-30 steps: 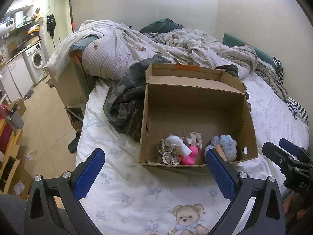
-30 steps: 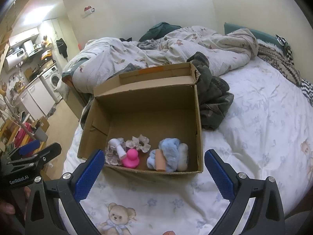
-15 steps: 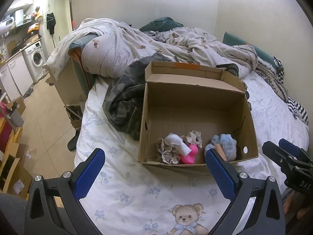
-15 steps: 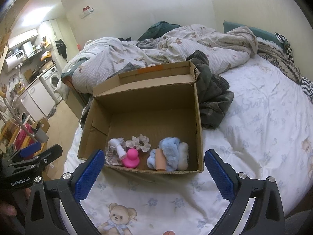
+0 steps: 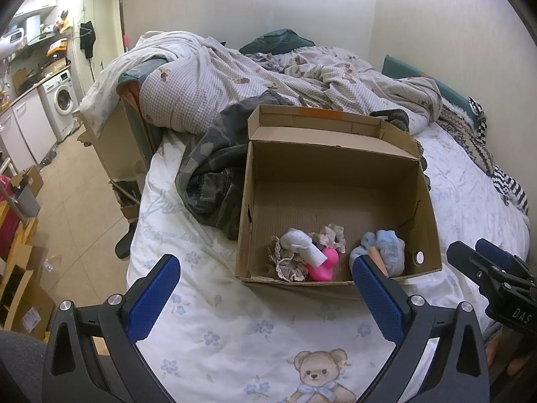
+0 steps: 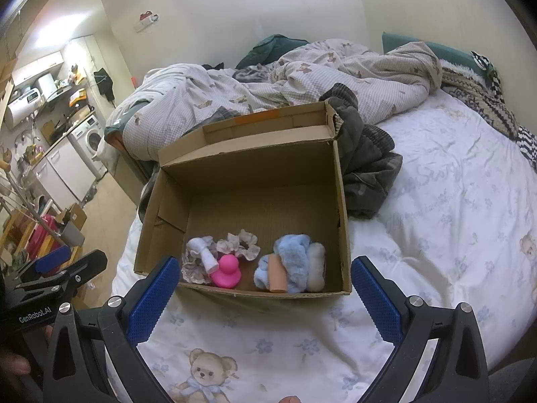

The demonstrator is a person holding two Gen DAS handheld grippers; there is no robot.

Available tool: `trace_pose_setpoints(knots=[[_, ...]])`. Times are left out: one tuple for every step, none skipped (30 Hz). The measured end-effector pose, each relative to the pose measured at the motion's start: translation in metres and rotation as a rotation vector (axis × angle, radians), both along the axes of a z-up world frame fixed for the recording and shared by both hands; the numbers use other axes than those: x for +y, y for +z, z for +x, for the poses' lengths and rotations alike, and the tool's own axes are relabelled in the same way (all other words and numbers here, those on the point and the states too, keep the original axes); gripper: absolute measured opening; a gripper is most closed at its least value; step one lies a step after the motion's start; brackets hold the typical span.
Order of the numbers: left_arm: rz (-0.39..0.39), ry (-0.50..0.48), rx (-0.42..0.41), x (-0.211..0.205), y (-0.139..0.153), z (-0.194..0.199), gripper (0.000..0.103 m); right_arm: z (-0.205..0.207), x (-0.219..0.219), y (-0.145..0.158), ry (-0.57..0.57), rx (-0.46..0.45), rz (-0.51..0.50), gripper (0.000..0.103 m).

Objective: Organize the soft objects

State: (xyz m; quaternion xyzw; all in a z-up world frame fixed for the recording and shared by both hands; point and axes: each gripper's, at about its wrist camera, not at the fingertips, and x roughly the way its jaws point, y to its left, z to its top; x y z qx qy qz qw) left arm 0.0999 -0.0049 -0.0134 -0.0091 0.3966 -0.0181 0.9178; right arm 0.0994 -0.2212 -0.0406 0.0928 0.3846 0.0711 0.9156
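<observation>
Jaws wide; fluffy blue plush [image 6: 291, 258], possibly scrunchies.

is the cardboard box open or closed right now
Open. The cardboard box has its flaps folded up and back, so the inside shows: a pink toy, scrunchies and a blue fluffy item lie along its near wall.
</observation>
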Motion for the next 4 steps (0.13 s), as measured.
trace_pose_setpoints(knots=[[-0.002,-0.001,-0.001,-0.0005,-0.0014,-0.0006,0.102,-0.0003,0.0005,-0.0001,0.0,-0.001,0.001,0.103],[-0.003,-0.001,-0.002,-0.0006,-0.0023,-0.0011,0.102,0.0001,0.0001,-0.0001,0.0,0.0,-0.002,0.103],[-0.003,0.0,-0.001,-0.0009,-0.0029,-0.0013,0.102,-0.0002,0.0007,-0.0005,0.0,0.0,-0.002,0.103],[-0.004,0.0,-0.001,-0.001,-0.0032,-0.0013,0.102,0.0,0.0,-0.0001,0.0,0.001,0.0,0.103]])
